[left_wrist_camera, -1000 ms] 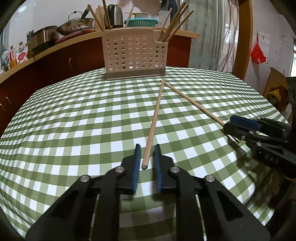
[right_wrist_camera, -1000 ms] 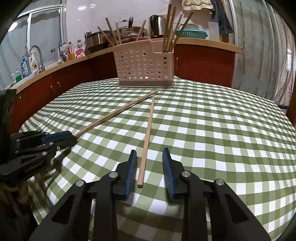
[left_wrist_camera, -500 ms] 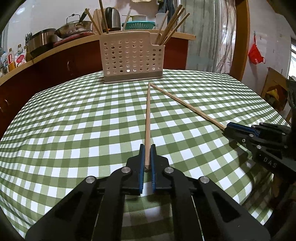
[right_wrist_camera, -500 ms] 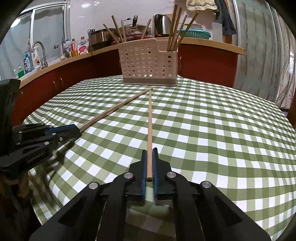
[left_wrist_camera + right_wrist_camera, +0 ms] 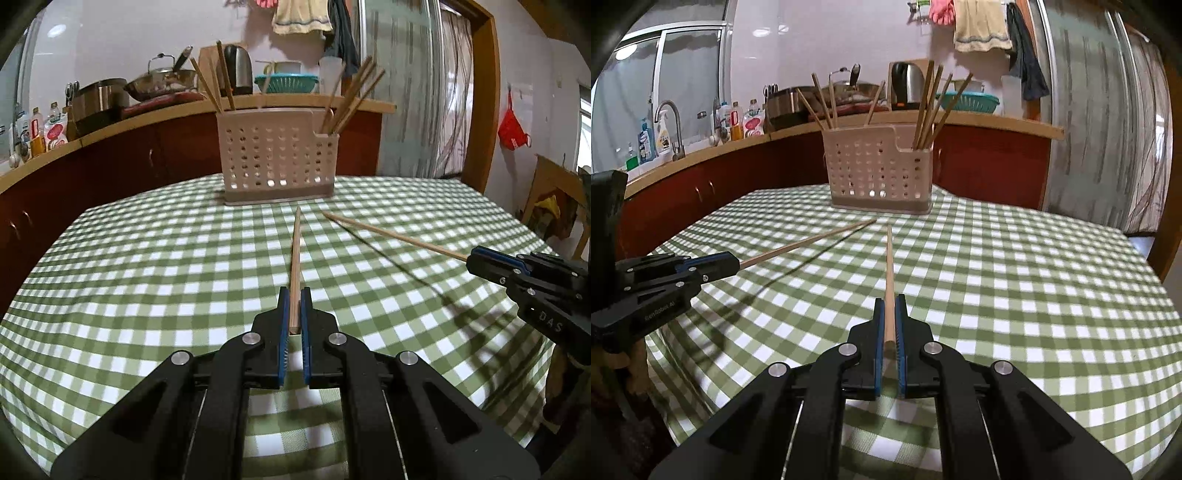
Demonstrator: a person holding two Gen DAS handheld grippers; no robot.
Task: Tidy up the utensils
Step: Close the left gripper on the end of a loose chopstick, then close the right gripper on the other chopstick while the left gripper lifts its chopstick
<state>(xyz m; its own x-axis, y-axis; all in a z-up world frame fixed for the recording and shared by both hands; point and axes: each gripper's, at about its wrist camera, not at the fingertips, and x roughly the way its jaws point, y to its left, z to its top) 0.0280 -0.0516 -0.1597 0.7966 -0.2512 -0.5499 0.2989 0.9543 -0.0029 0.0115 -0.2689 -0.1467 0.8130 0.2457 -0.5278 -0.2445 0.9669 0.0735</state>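
Now you grip one chopstick in each tool.
Left tool [image 5: 291,295] clamps left chopstick [image 5: 295,258]; right tool [image 5: 890,302] clamps right chopstick [image 5: 890,273], both mid-frame.

Two long wooden chopsticks [image 5: 294,258] [image 5: 890,273], each clamped at the near end, raised over green checked cloth, tips toward perforated beige holder [image 5: 277,158] stocked with chopsticks.

L gripper [image 5: 292,308] clamped, blue pads [image 5: 283,325] pinching a chopstick [image 5: 295,266] by its near end, held above the table, pointing fwd. R gripper [image 5: 890,317] same: pads tight on its own chopstick [image 5: 890,280], level, aimed fwd, beside the L.
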